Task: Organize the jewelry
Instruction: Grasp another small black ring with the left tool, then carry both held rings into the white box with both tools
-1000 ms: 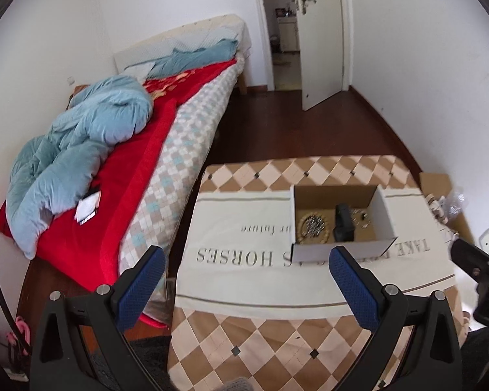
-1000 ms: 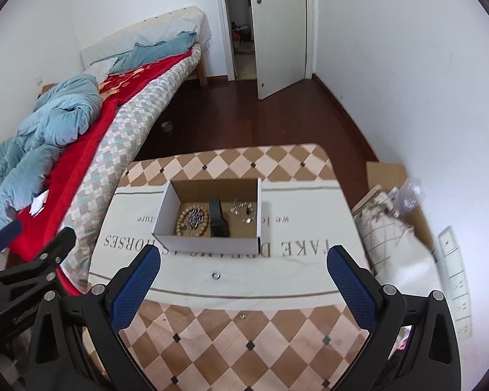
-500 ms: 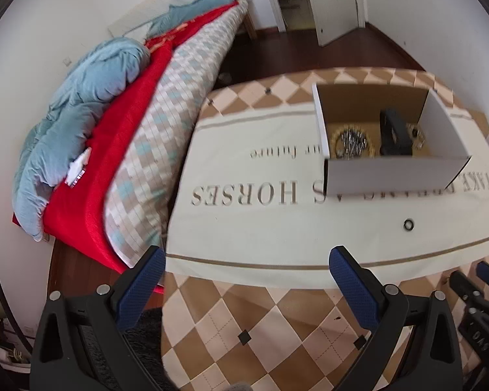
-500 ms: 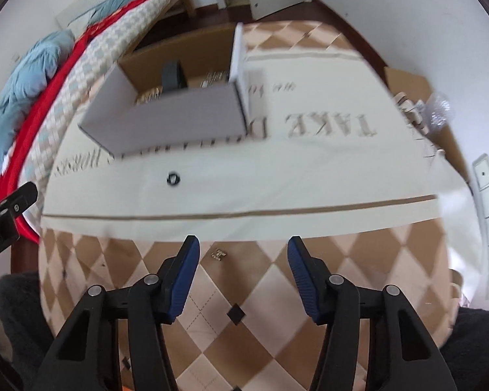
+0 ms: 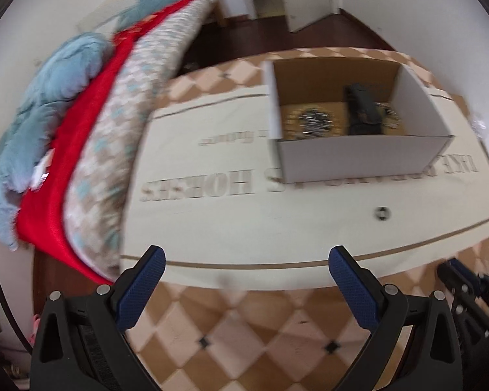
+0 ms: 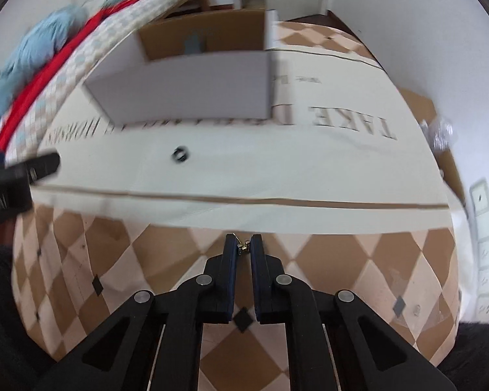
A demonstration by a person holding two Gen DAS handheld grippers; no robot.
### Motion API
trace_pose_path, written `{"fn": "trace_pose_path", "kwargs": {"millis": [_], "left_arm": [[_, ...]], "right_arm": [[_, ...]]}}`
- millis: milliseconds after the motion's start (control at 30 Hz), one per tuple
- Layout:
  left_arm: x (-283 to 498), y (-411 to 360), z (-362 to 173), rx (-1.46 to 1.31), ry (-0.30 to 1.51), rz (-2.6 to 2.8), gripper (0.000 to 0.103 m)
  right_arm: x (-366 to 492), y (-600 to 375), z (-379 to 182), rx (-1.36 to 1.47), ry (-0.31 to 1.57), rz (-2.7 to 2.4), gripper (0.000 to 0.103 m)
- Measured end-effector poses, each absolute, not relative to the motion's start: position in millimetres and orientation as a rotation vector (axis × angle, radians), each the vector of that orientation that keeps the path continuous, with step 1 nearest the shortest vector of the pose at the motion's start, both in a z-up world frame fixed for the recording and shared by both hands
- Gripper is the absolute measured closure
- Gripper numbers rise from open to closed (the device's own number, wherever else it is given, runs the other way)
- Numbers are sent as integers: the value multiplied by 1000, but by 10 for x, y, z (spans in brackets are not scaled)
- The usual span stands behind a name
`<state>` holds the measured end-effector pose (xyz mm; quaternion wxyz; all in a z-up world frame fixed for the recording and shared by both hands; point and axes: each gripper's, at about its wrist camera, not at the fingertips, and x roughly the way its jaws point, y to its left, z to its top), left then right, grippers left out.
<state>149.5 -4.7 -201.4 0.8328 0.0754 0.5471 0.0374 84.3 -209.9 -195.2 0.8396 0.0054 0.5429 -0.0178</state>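
In my right wrist view, the right gripper [image 6: 243, 248] sat at lower centre of the frame with its blue pads nearly together, pinching a small gold-coloured earring [image 6: 243, 247] just above the checked tablecloth [image 6: 326, 260]. Whether the piece was lifted clear of the cloth I could not tell. A small dark ring [image 6: 180, 154] lay on the cream band of the cloth, left of centre, in front of the white cardboard box [image 6: 185, 88] that filled the upper middle of the frame.

In my left wrist view, the left gripper [image 5: 246, 285] stood wide open along the bottom edge, holding nothing. The same box appeared in the upper right, open-topped; inside it I saw a beaded bracelet [image 5: 311, 120] on the left and a black divider or case [image 5: 362, 110] beside it, both blurred. The ring lay right of centre, apart from the box. The bed [image 5: 91, 107] with its red and blue covers ran up the left side.
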Motion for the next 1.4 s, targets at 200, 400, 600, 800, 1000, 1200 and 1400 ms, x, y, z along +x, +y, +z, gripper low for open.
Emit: {"fn": "trace_pose_path", "kwargs": {"millis": [200,400,600,800,1000,1200,1400], "left_arm": [[1721,-502,-2179,97,1218,-93,1],[1904,-844,-2343,149,1237,-153,2],[1960,-954,-2464,140,1274,-210,67],[1924,-1010,-2497,141,1267,-228,93],[1904,-1007,-2454,128,1262,-236,93],[1819,-949,-2215,123,1228,-248,93],[1834,-700,-1628,73,1163,-256,93]], "right_arm": [[952,-2546,-1769,66,1119,-117,94],[1000,-2849,-1720,104,1114,-162,94],[1034,-2981,-1734,137,1112,-183,94],[1061,-3006,-1700,154,1099,-194,94],[1055,-2965,-1585,156,1077,-183,94],[1065,-2898,-1319,172,1028,-152,94],[1272,-2708,-977,196,986,-65,94]]}}
